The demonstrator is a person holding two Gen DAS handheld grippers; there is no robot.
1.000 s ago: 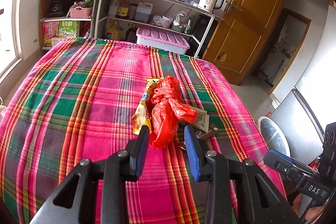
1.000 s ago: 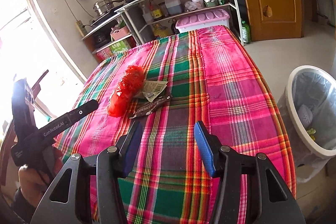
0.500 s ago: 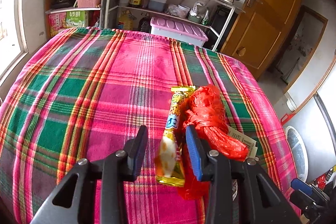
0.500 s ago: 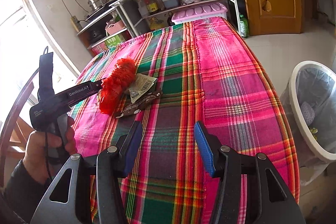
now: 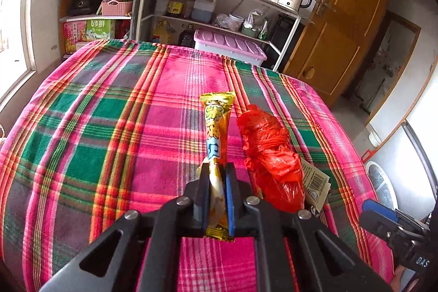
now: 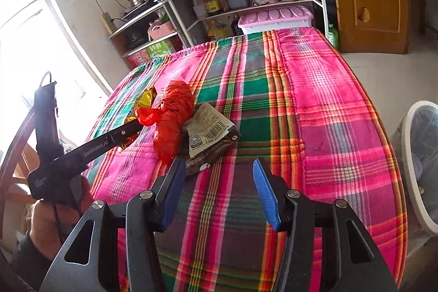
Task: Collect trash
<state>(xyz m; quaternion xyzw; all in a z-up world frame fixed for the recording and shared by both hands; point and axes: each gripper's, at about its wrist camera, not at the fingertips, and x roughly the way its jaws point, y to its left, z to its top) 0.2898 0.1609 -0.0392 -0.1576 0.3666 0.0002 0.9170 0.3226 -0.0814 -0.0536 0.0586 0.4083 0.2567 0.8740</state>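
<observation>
The yellow snack wrapper [image 5: 217, 144] is being clamped as the left gripper [image 5: 216, 182] jaws close on it, not yet lifted off the surface [image 5: 109, 127]. Beside it, the red plastic bag [image 5: 271, 155] and barcode wrapper [image 6: 209, 127] are left uncollected. The right gripper [image 6: 216, 193] jaws are held apart, empty; the bin [image 6: 410, 163] waits.

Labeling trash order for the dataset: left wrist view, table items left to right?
yellow snack wrapper, pinched in the closing left gripper → red plastic bag → barcode wrapper, partly tucked under the bag. The right gripper pokes in at the far right edge.
</observation>
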